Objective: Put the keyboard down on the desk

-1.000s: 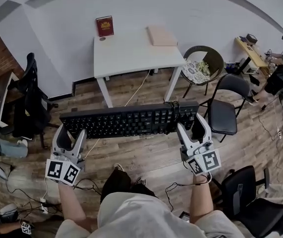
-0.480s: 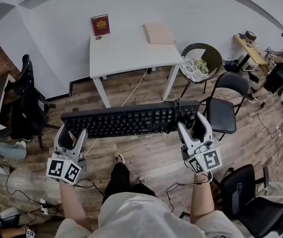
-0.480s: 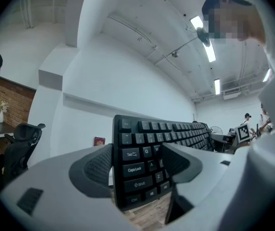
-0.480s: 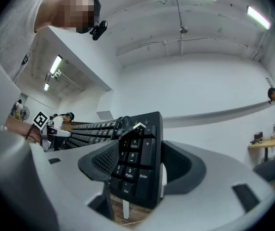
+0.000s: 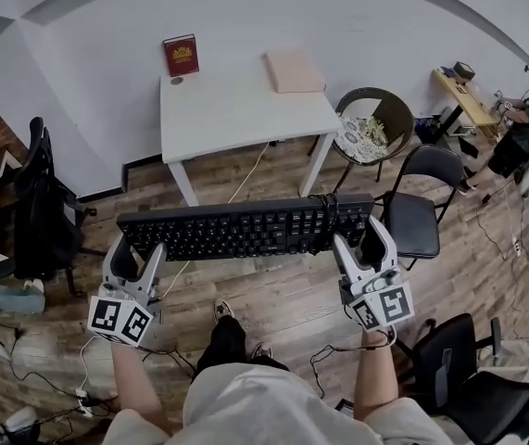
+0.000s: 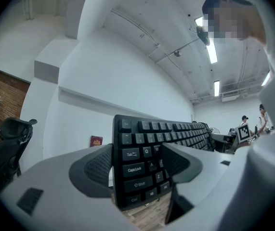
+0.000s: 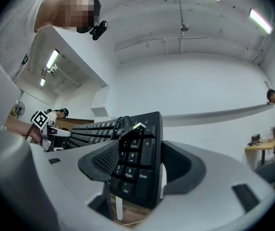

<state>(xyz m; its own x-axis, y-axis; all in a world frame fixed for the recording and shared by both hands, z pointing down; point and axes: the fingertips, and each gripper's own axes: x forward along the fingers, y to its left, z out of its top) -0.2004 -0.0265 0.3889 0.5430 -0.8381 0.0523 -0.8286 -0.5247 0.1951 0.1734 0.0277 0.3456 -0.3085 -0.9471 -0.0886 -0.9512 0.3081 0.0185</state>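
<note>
A long black keyboard (image 5: 245, 227) hangs level in the air above the wooden floor, its coiled cable (image 5: 327, 208) lying on the right keys. My left gripper (image 5: 134, 253) is shut on its left end, and the left gripper view shows the keyboard (image 6: 142, 158) pinched between both pads. My right gripper (image 5: 364, 242) is shut on the right end, the numpad (image 7: 135, 165) clamped between its jaws. The white desk (image 5: 236, 109) stands ahead by the wall, beyond the keyboard.
On the desk lie a red book (image 5: 181, 55) at the back left and a tan flat box (image 5: 294, 69) at the back right. A round chair (image 5: 371, 123) and a black folding chair (image 5: 419, 202) stand right of the desk; a black office chair (image 5: 37, 202) stands left. A person (image 5: 523, 128) sits far right.
The desk has drawn nearer and shifted slightly left in the head view as I step forward. The keyboard stays held level between both grippers.
</note>
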